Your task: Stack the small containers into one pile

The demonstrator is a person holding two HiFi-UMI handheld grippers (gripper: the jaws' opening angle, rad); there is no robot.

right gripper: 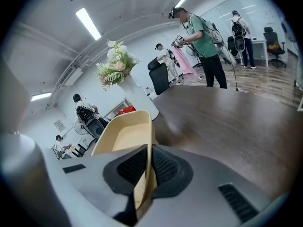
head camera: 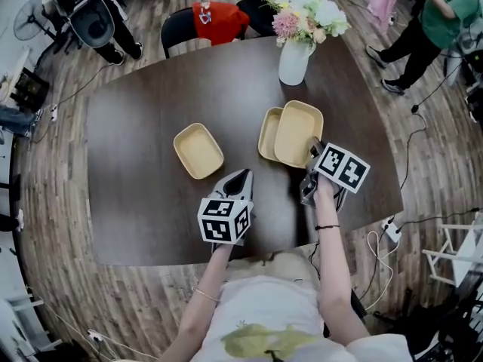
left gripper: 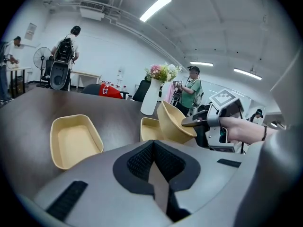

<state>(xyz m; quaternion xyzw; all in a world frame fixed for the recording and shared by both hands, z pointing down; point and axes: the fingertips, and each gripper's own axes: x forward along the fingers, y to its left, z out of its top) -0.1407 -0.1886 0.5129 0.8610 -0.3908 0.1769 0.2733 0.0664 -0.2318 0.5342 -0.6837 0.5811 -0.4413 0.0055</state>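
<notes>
Pinching tilted container [head camera: 296,133] rim, right tool [head camera: 312,151] clamped, over second container [head camera: 269,134], left tool [head camera: 241,176] closed, empty.

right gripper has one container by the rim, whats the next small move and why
Probably ease the held container down and level into the container beneath it. The right gripper pinches its rim, and the left gripper view shows it tilted and raised, only partly over the lower one, so it is not nested yet.
</notes>
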